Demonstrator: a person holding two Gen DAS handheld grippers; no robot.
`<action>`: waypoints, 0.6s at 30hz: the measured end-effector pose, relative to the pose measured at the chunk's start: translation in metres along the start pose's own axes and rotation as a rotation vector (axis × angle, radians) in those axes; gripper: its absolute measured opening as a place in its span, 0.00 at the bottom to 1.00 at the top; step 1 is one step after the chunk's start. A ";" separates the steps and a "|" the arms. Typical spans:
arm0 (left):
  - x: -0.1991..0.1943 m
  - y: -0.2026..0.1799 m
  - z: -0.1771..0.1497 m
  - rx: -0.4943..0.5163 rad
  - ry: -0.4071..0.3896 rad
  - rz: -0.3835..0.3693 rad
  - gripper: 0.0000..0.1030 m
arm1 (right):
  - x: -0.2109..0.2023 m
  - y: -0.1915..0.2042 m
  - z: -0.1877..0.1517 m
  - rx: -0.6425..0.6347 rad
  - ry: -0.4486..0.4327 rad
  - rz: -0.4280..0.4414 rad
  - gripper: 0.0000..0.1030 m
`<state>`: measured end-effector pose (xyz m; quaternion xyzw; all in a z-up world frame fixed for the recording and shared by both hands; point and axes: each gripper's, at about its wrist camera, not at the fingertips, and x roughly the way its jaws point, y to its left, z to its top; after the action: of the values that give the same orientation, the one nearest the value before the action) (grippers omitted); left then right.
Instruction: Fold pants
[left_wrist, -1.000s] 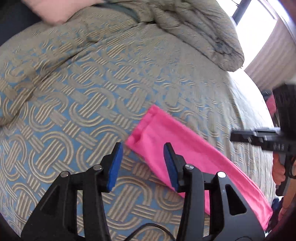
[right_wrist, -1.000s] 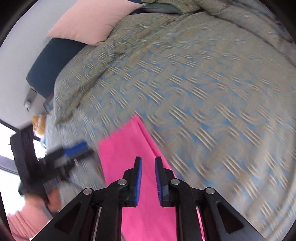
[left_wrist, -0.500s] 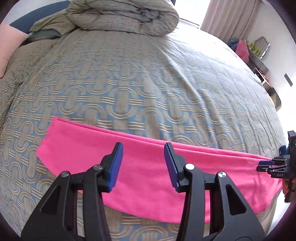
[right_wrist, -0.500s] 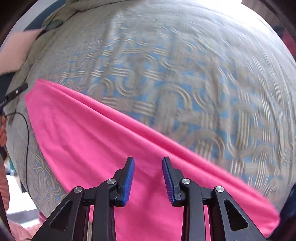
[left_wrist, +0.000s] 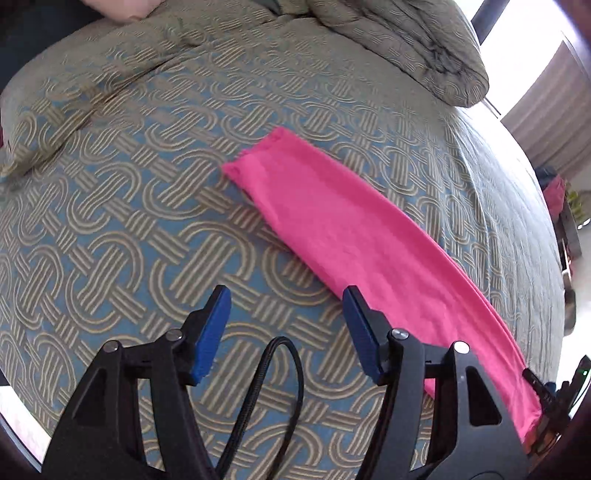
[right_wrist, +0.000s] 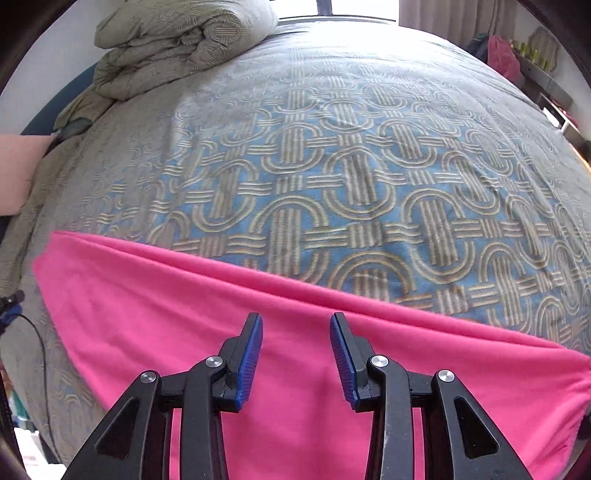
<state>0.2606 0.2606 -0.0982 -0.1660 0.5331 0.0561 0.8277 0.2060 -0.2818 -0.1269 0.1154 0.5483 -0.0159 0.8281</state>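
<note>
The pink pants (left_wrist: 354, 236) lie flat on the bed as one long narrow strip, folded lengthwise. In the left wrist view they run from the centre to the lower right. My left gripper (left_wrist: 286, 325) is open and empty, above the bedspread just left of the strip's near edge. In the right wrist view the pants (right_wrist: 155, 317) cross the lower half of the frame. My right gripper (right_wrist: 297, 350) is open and empty, hovering over the middle of the strip.
The bed is covered by a blue and tan patterned bedspread (right_wrist: 351, 166). A rolled duvet (right_wrist: 177, 40) lies at the far end, also in the left wrist view (left_wrist: 406, 40). A pink pillow (right_wrist: 14, 170) sits at the left edge. A black cable (left_wrist: 266, 391) loops under my left gripper.
My left gripper has swung left, off the pants onto bare bedspread, and opened wider. My right gripper has opened wider and stays over the strip's middle.
</note>
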 end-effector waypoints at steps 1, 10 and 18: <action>0.002 0.006 0.001 -0.019 0.013 -0.020 0.62 | -0.003 0.006 -0.003 -0.003 0.001 0.025 0.37; 0.058 0.016 0.035 -0.159 0.053 -0.124 0.63 | -0.008 0.097 -0.039 -0.067 0.051 0.183 0.37; 0.077 0.031 0.070 -0.224 0.018 -0.185 0.62 | -0.001 0.138 -0.036 -0.098 0.060 0.208 0.38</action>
<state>0.3452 0.3065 -0.1475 -0.3062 0.5135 0.0371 0.8007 0.1936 -0.1399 -0.1153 0.1315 0.5580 0.1003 0.8132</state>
